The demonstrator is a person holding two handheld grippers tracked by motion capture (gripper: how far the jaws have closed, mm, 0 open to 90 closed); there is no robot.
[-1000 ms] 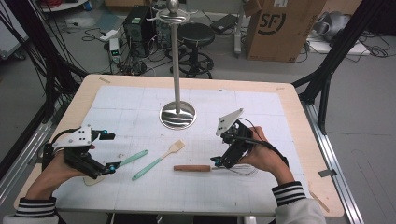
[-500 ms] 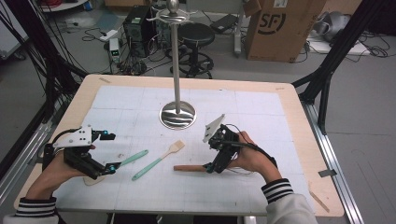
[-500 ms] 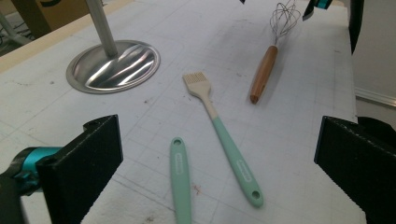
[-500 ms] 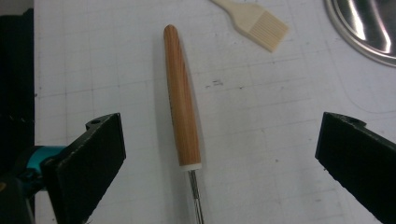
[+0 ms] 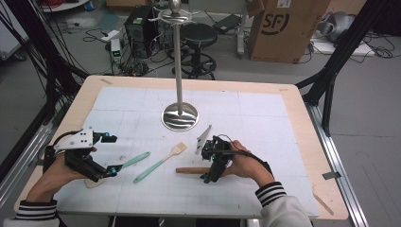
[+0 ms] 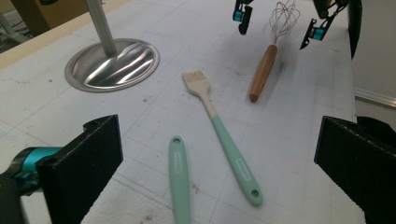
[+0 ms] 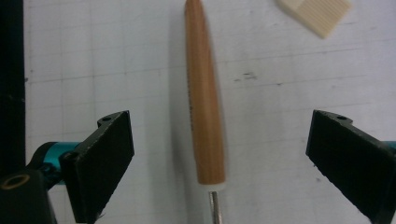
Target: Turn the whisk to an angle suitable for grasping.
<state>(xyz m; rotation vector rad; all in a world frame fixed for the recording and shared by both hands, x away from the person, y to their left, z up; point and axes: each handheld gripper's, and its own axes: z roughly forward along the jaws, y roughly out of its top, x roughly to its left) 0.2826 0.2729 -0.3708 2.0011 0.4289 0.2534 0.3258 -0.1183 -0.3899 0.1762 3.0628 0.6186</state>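
A whisk with a wooden handle (image 5: 191,170) (image 6: 262,72) (image 7: 203,107) lies on the white mat. My right gripper (image 5: 206,165) (image 7: 224,140) (image 6: 280,25) hovers low over it, astride the handle near its wire end. Its jaws have just been closing a little but stand wide and touch nothing. A mint brush with a cream head (image 5: 156,165) (image 6: 224,140) lies left of the whisk. A mint-handled spatula (image 5: 135,160) (image 6: 180,182) lies beside the brush, its handle pointing away from my left gripper (image 5: 111,154) (image 6: 215,158), which rests open on the mat.
A metal stand with a round base (image 5: 179,117) (image 6: 112,63) and a tall pole (image 5: 178,61) rises at mid table. The white mat (image 5: 265,123) covers most of the wooden table. A thin wooden stick (image 5: 322,202) lies near the front right corner.
My right gripper has moved left and down, from beside the whisk's wire end to over its wooden handle. The left gripper and the utensils have stayed put.
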